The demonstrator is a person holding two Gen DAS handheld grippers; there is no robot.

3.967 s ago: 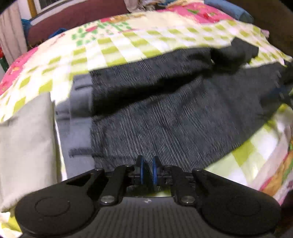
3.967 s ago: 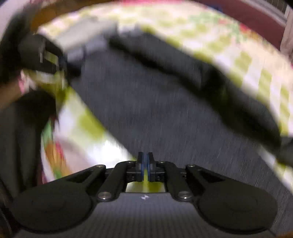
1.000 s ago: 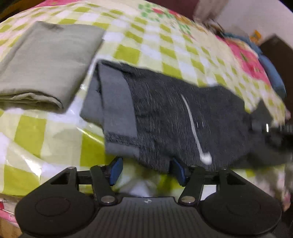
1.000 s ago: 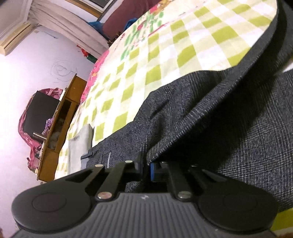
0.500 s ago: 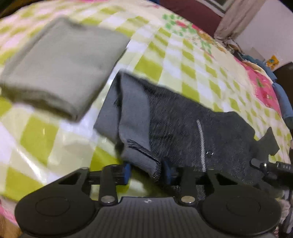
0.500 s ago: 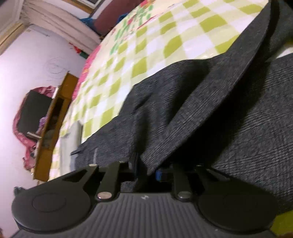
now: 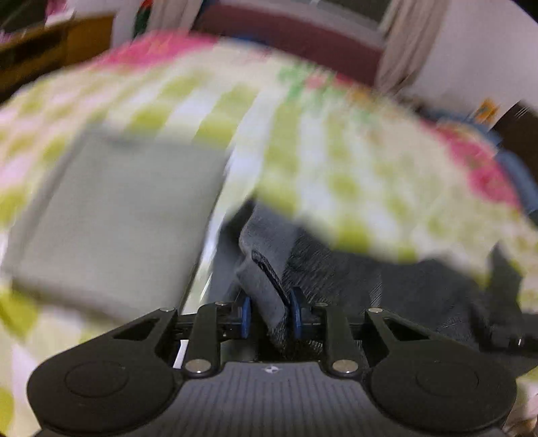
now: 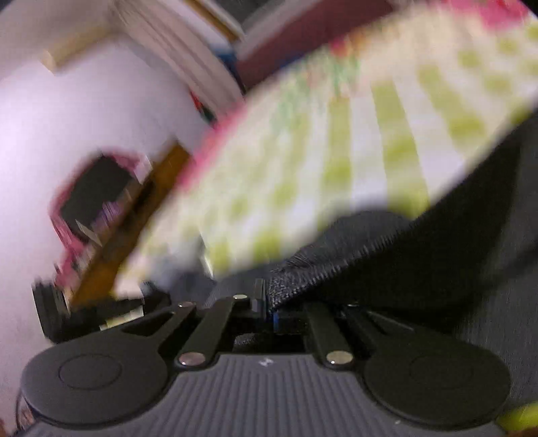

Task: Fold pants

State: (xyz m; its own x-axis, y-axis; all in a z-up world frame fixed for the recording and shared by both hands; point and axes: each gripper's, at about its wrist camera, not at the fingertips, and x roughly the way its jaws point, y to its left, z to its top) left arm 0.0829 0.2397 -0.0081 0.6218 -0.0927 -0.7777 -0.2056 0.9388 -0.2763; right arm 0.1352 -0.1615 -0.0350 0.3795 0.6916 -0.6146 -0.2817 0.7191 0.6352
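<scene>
The dark grey pants (image 7: 353, 279) lie on a green-and-white checked bedspread (image 7: 336, 161). My left gripper (image 7: 268, 317) is shut on the pants' lighter grey waistband end, with fabric bunched between the blue pads. My right gripper (image 8: 269, 304) is shut on a hem edge of the pants (image 8: 420, 275), which drape off to the right. Both views are blurred by motion.
A folded beige-grey garment (image 7: 114, 215) lies on the bed left of the pants. A wooden cabinet (image 8: 134, 215) with a dark screen stands beside the bed against a white wall. A maroon headboard (image 7: 289, 30) and curtains are at the back.
My left gripper has closed on the waistband end and lifted it. My right gripper keeps its hold on the hem. Both views have swung and the fabric has risen off the bed.
</scene>
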